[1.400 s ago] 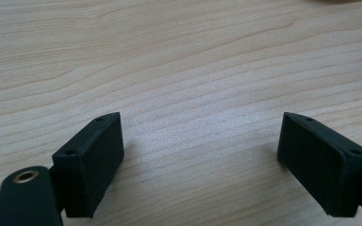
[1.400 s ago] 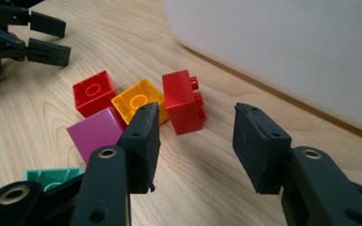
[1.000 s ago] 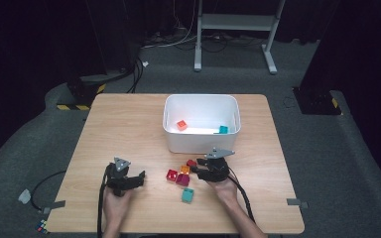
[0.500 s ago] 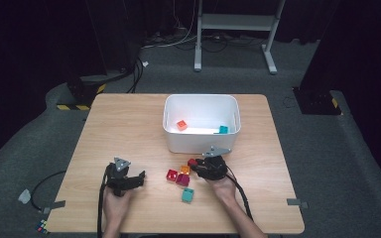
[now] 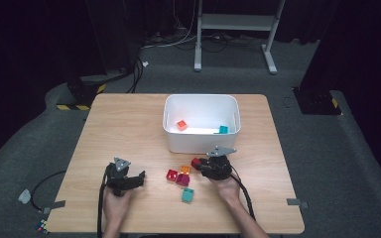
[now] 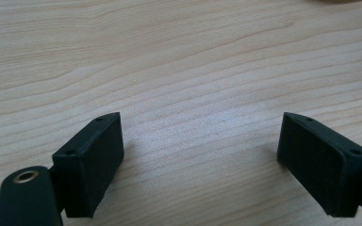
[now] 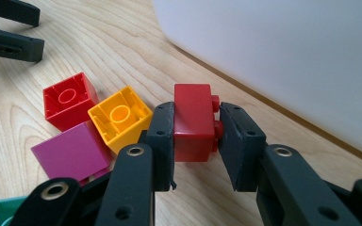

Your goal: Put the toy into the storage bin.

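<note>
Toward the near-left part of the table [image 5: 129, 124], the left gripper [image 5: 138, 177] is held low over bare wood, its jaws spread wide with nothing between them, as is seen in the left gripper view [image 6: 200, 160]. Further right, near the middle of the near edge, a red open block [image 5: 171, 174], a yellow block [image 5: 185, 169] and a magenta block [image 5: 182, 179] are clustered, touching one another, with a teal block [image 5: 187, 195] just nearer the edge. Just right of the cluster, a dark red block [image 7: 193, 121] is clamped between the pads of the right gripper [image 7: 195, 141], whose jaws have just been closing on it; the block appears to rest at table level, though this cannot be told for certain. Behind it, toward the far edge, the white bin [image 5: 178, 141] is set, with an orange block [image 5: 181, 125] and a small teal block [image 5: 223, 129] inside.
</note>
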A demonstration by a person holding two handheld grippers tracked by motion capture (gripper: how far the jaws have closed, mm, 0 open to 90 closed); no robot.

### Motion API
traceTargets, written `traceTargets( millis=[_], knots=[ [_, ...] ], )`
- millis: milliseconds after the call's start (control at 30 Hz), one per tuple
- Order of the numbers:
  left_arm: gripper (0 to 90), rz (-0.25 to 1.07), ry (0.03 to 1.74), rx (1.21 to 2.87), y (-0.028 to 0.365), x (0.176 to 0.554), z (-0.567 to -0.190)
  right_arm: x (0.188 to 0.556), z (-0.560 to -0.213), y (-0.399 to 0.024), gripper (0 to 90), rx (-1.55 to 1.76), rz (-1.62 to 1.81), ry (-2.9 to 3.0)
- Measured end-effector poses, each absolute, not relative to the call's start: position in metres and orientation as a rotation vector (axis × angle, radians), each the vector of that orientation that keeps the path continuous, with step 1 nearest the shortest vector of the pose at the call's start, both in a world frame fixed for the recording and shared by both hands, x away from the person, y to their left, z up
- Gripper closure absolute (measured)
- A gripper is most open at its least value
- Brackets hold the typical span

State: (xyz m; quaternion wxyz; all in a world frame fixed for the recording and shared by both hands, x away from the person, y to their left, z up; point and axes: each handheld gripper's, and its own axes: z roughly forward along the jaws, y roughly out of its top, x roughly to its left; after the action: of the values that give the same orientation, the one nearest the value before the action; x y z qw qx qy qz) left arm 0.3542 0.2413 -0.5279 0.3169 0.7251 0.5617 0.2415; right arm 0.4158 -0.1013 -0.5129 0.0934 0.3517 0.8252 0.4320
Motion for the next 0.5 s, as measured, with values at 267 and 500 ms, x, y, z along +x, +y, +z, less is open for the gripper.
traceTargets(
  millis=[267, 500],
  knots=[
    [15.2, 0.636, 1.478, 1.909, 0.241, 0.354, -0.528, 0.414, -0.508, -0.110, 66.8, 1.041, 1.272, 2.437],
    [15.3, 0.635, 1.478, 1.909, 0.241, 0.354, -0.528, 0.412, -0.499, -0.118, 66.8, 1.031, 1.291, 2.413]
  ],
)
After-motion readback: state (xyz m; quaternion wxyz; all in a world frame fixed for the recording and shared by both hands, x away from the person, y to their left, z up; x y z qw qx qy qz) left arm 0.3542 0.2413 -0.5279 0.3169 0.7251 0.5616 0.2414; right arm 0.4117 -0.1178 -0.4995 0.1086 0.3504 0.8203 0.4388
